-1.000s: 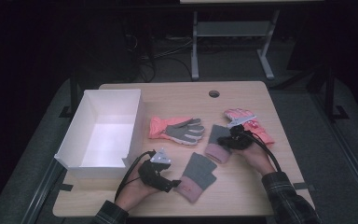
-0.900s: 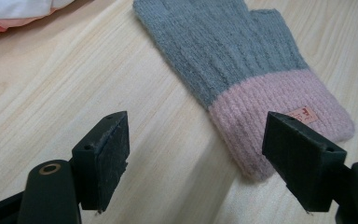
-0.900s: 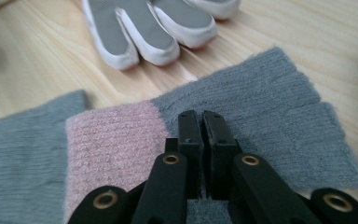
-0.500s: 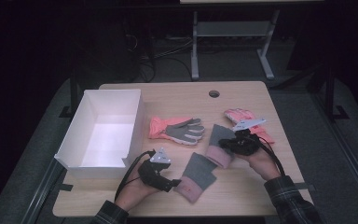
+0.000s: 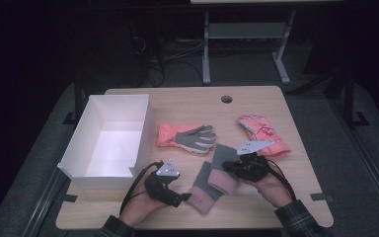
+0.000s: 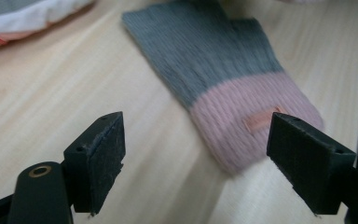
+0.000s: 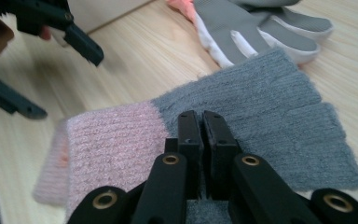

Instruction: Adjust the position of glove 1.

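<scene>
Two grey knit gloves with pink cuffs lie near the table's front. My left gripper (image 5: 185,198) (image 6: 196,135) stands open just left of the nearer knit glove (image 5: 203,193) (image 6: 223,79). Its jaws have just been opening, and the pink cuff lies on the wood ahead of them, untouched. My right gripper (image 5: 233,168) (image 7: 201,114) is shut on the other knit glove (image 5: 223,159) (image 7: 261,102), pinching its grey edge. This glove partly overlaps the nearer one.
A white open box (image 5: 79,148) stands at the left. An orange and grey work glove (image 5: 190,137) (image 7: 242,32) lies mid-table, a pink glove (image 5: 261,131) at the right. A round cable hole (image 5: 226,98) sits near the far edge.
My right gripper has carried its knit glove left and toward the front, so it now overlaps the nearer knit glove. The left hand has stayed in place.
</scene>
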`<state>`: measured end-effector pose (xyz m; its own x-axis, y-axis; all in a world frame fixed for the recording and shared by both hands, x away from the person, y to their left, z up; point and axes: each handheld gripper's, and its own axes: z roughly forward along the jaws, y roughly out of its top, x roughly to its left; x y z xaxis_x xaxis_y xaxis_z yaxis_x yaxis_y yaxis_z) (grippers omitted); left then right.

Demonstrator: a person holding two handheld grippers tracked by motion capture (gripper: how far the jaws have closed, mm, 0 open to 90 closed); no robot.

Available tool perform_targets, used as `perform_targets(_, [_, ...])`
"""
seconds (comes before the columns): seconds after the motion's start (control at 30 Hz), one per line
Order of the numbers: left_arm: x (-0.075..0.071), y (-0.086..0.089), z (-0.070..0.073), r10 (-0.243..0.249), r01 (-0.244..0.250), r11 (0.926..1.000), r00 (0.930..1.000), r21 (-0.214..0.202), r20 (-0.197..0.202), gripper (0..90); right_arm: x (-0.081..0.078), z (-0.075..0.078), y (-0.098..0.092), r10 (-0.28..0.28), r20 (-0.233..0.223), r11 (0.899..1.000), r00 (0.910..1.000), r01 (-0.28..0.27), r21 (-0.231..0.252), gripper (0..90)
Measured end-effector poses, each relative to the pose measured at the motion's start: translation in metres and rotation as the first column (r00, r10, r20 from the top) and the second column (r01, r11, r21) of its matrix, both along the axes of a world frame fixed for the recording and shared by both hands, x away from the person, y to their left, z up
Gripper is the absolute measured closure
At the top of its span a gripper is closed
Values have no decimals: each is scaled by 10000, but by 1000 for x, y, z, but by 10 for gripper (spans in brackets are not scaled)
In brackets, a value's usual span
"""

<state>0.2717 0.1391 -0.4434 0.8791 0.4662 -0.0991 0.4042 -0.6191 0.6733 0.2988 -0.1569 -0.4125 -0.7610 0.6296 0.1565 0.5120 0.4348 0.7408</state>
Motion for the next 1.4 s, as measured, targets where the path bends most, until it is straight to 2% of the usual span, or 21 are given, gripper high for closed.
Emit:
perform_targets(0.33, [-11,6,-3,-38,38,10000,10000,-48,-77,148,-15,-4,25,-107,-220,9999,9997,108,45,865])
perform_targets(0.47, [-14,7,-4,-266,268,9992,9996,300,-77,136,-19,-7,36,-66,-327,10000,9994,68,38,863])
perform_targets(0.5, [-15,6,-5,-234,236,9994,9997,246,-85,133,-20,-7,38,-136,-398,9999,9991,137,26,863])
perform_targets(0.77, [-16,6,-6,-419,425,9974,9991,587,-115,130,-25,-15,56,-118,-527,9995,9985,103,-287,862])
perform_targets(0.93, [-16,5,-7,-423,431,9971,9990,620,-143,130,-27,-22,65,-124,-541,9980,9985,90,-621,858])
perform_targets(1.03, [-16,5,-7,-438,448,9968,9989,665,-172,130,-27,-26,68,-64,-601,9973,9982,19,-734,818])
perform_targets(1.13, [-16,5,-6,-352,358,9979,9993,545,-117,133,-27,-27,66,-61,-636,9982,9980,23,-599,676])
perform_targets(1.17, [-16,6,-5,-380,384,9980,9992,510,-91,136,-26,-26,64,13,-516,9981,9987,-45,-616,648])
perform_targets(1.23, [-17,6,-4,-352,357,9986,9993,389,-128,156,-26,-21,56,-50,-360,9990,9993,34,-449,650])
perform_targets(1.33, [-19,7,-1,-486,485,9988,9987,-46,-177,310,-19,-16,36,-365,-51,9984,9993,362,-426,700])
perform_targets(1.4, [-19,8,1,-686,685,9976,9975,-68,-159,404,-12,-16,23,-601,-7,9968,9982,599,-526,717])
